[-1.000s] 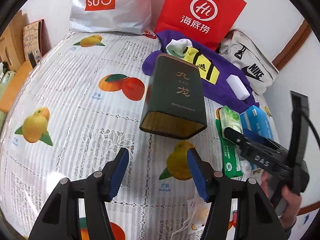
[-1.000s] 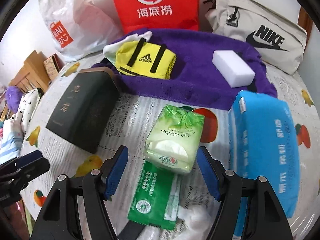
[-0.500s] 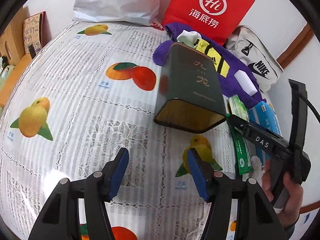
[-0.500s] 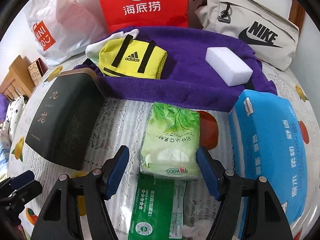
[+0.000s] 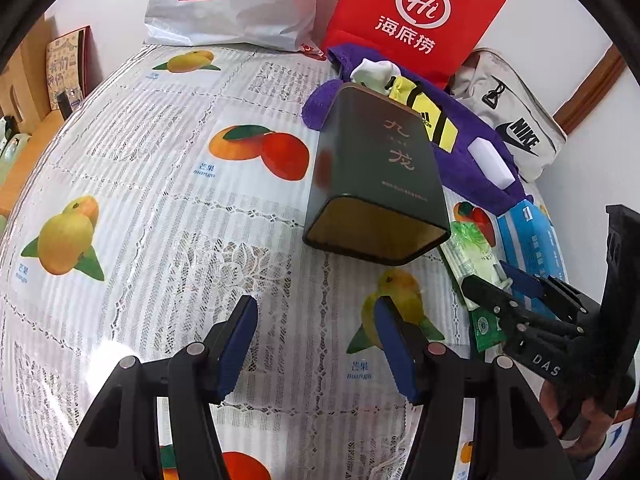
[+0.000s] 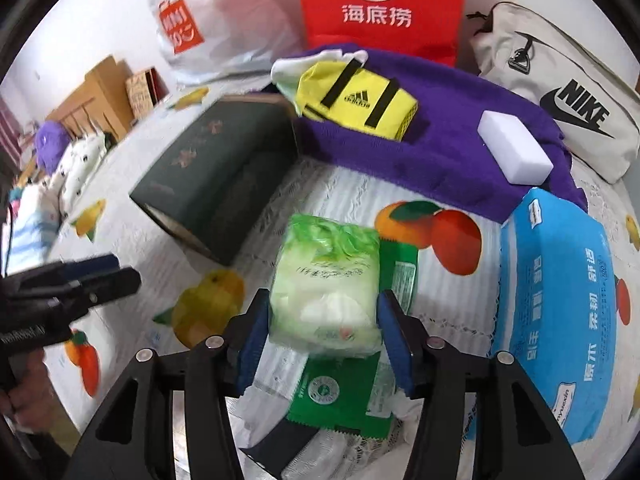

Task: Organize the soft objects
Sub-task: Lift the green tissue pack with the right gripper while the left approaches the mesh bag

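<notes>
My right gripper (image 6: 322, 330) has its blue pads on both sides of a light green tissue pack (image 6: 326, 280) and is shut on it; the pack looks lifted above a dark green sachet (image 6: 340, 392). The same pack shows in the left wrist view (image 5: 474, 256), with the right gripper (image 5: 500, 284) around it. My left gripper (image 5: 314, 344) is open and empty over the fruit-print tablecloth (image 5: 160, 200). A purple towel (image 6: 440, 152) at the back carries a yellow Adidas pouch (image 6: 360, 100), a white sock (image 6: 320, 60) and a white sponge block (image 6: 516, 148). A blue tissue pack (image 6: 556, 304) lies to the right.
A dark green open tin (image 5: 376, 176) lies on its side in the middle. A red Haidilao bag (image 5: 412, 20), a white Miniso bag (image 5: 228, 4) and a beige Nike bag (image 5: 516, 128) stand along the back wall. Wooden furniture (image 5: 20, 92) is beyond the left edge.
My right gripper moved forward around the light green tissue pack and closed on it. My left gripper stayed open and shifted slightly.
</notes>
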